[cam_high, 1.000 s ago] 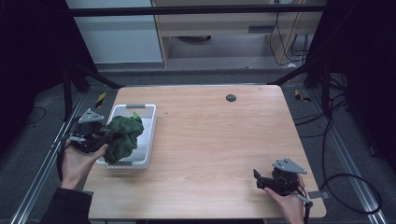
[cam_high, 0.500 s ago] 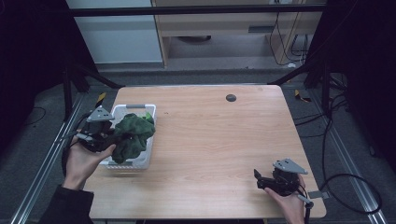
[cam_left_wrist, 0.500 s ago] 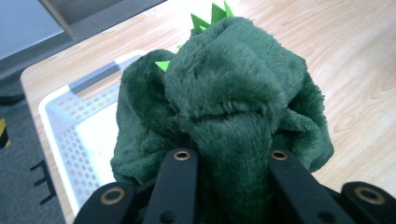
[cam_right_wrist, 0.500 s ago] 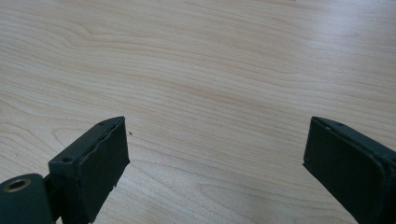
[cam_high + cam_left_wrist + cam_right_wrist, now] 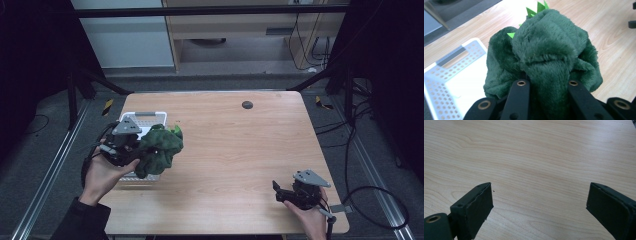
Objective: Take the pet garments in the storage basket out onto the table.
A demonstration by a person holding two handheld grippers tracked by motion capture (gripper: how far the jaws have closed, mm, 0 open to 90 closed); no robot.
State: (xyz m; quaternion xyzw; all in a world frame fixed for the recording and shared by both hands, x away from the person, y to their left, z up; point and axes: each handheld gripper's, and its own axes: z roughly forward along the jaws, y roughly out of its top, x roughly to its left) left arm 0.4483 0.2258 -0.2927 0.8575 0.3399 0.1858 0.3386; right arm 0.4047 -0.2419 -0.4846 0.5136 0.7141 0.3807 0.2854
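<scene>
A dark green plush toy (image 5: 160, 147) with bright green spikes hangs in the air over the right rim of a white perforated basket (image 5: 142, 121). My left gripper (image 5: 137, 150) is shut on the plush toy (image 5: 549, 55), whose fabric bulges out between the two black jaws in the left gripper view; the basket (image 5: 451, 75) lies below and to the left there. At the table's near right corner my right gripper (image 5: 279, 192) rests low, open, pointing left. In the right gripper view its pads (image 5: 477, 205) stand wide apart over bare wood, with nothing between them.
The light wooden table (image 5: 240, 150) has a small round dark hole (image 5: 247, 104) near its far edge. Black frame posts and cables stand at both sides. A cable trails from the right gripper off the table's right edge.
My left gripper has carried the plush toy to the right and slightly up, from over the basket's middle to its right rim. The right gripper has stayed where it was.
</scene>
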